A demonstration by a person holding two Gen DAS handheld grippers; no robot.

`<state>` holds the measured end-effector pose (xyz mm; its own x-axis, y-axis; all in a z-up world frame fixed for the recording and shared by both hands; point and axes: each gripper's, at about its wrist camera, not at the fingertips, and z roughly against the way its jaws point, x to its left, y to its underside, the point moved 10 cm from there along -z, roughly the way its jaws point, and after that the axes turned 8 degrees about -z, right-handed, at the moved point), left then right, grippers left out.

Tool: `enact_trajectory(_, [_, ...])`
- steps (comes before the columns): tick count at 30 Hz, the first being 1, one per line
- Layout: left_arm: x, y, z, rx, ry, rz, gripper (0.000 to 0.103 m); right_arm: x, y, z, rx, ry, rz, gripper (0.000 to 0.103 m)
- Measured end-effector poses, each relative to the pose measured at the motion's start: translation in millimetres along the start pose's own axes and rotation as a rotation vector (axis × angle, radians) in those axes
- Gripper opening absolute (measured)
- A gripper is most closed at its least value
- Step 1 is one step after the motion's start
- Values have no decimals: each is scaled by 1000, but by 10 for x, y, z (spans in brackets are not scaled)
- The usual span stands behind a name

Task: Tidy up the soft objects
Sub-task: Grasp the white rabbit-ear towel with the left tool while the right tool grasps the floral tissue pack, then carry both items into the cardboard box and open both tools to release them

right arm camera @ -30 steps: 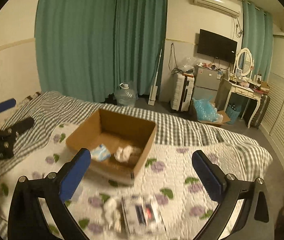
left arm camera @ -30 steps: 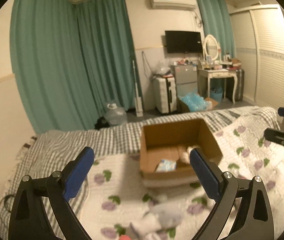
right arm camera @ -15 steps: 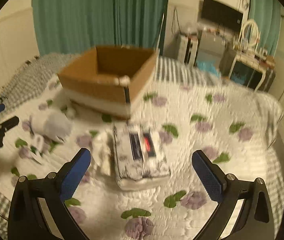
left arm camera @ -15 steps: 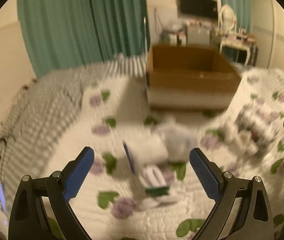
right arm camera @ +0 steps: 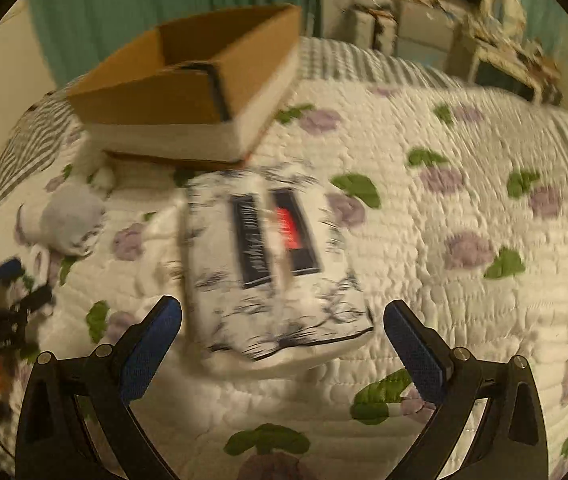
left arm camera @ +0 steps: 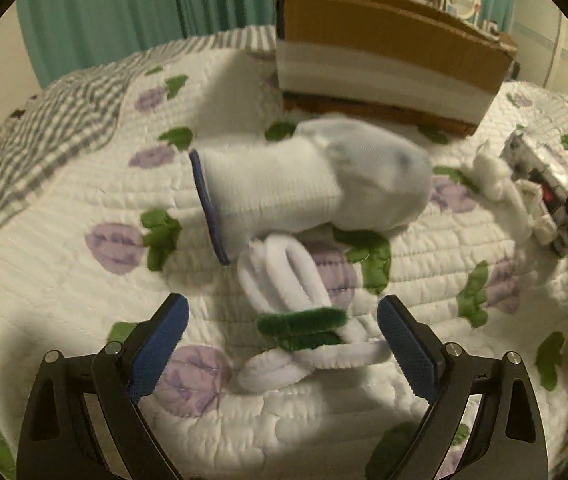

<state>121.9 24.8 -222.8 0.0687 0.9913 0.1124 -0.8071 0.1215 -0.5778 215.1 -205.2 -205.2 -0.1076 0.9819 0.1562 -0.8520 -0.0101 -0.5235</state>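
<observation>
My left gripper (left arm camera: 284, 344) is open, low over the quilt, its blue pads either side of a white sock bundle with a green band (left arm camera: 300, 320). A larger white sock with a navy cuff (left arm camera: 308, 192) lies just beyond it. My right gripper (right arm camera: 281, 344) is open, its pads flanking the near end of a white patterned tissue pack (right arm camera: 271, 264). The cardboard box (left arm camera: 388, 52) stands beyond the socks; in the right wrist view the box (right arm camera: 187, 92) is behind the pack. The left gripper (right arm camera: 7, 300) shows at the far left there.
A white flowered quilt (right arm camera: 464, 200) covers the bed, with a grey striped sheet (left arm camera: 43, 120) at the far edge. A small white cloth (left arm camera: 496, 176) lies beside the tissue pack (left arm camera: 540, 184). Green curtains (left arm camera: 123, 8) and bedroom furniture (right arm camera: 484, 40) stand beyond.
Both grippers have dropped down toward the bed and moved in close: the left onto the socks, the right onto the tissue pack. Both stay open.
</observation>
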Motion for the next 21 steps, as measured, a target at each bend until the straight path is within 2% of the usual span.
enact_trajectory(4, [-45, 51, -109, 24, -4, -7, 84, -27, -11, -65, 20, -24, -35, 102])
enact_trajectory(6, [-62, 45, -147, 25, -5, -7, 73, 2, 2, -103, 31, -18, -20, 102])
enact_trajectory(10, [-136, 46, -146, 21, 25, -23, 59, 93, 60, -193, 59, 13, 45, 100])
enact_trajectory(12, [-153, 53, -143, 20, 45, -16, 52, 68, 52, -198, 42, 58, 52, 88])
enact_trajectory(14, [-153, 55, -121, 17, 51, -11, 48, 71, 43, -159, 22, 53, 54, 86])
enact_trajectory(15, [-152, 57, -105, 15, 56, -8, 37, 74, 37, -130, 11, 49, 55, 85])
enact_trajectory(21, [-99, 94, 5, 9, 64, 22, 34, 64, -25, 195, -115, 57, 46, 82])
